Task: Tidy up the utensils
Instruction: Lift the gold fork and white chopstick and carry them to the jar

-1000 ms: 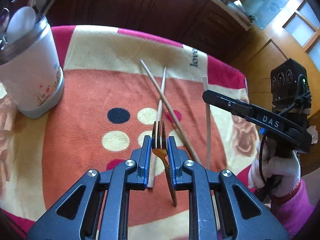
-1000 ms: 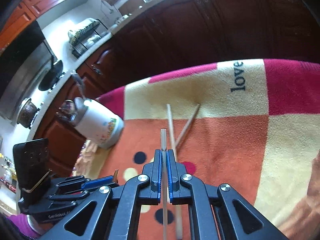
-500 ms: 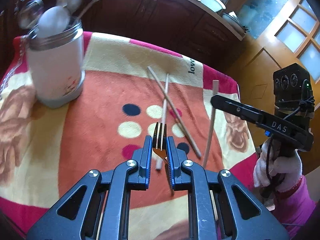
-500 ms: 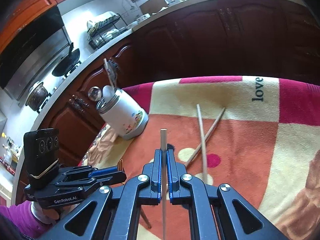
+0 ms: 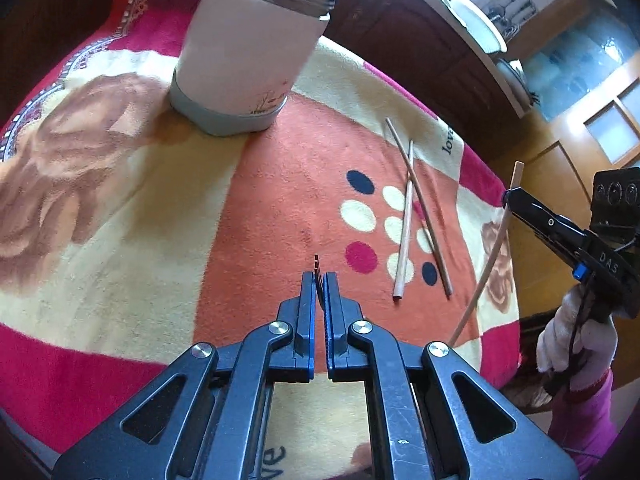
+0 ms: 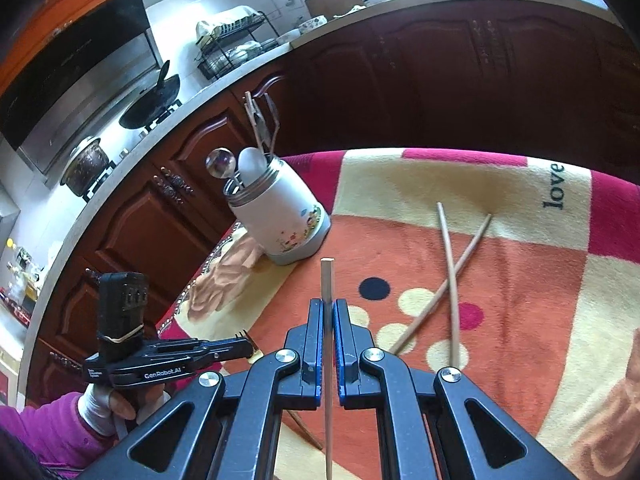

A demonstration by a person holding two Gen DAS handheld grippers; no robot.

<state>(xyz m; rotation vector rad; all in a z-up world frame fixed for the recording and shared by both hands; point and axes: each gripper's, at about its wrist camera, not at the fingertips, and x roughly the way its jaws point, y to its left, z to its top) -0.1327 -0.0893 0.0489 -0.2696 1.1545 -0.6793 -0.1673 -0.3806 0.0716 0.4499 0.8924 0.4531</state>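
Left claw (image 5: 319,280): clamped edge-on around the fork (image 5: 317,270), tines poking out ahead, so it can drop handle-down into the holder.
Right claw (image 6: 328,306): pinched narrow on one chopstick (image 6: 327,280), held upright for the same drop.
Utensil holder (image 5: 244,56): at 11 o'clock from the left claw, well apart; spoons already stand in it.
Loose chopsticks (image 5: 414,216): crossed on the blanket-covered desk (image 5: 120,200), at 2 o'clock from the left claw, awaiting pickup.

Fuzzy cloth blanket (image 5: 280,208), matt wooden chopsticks (image 5: 404,224).
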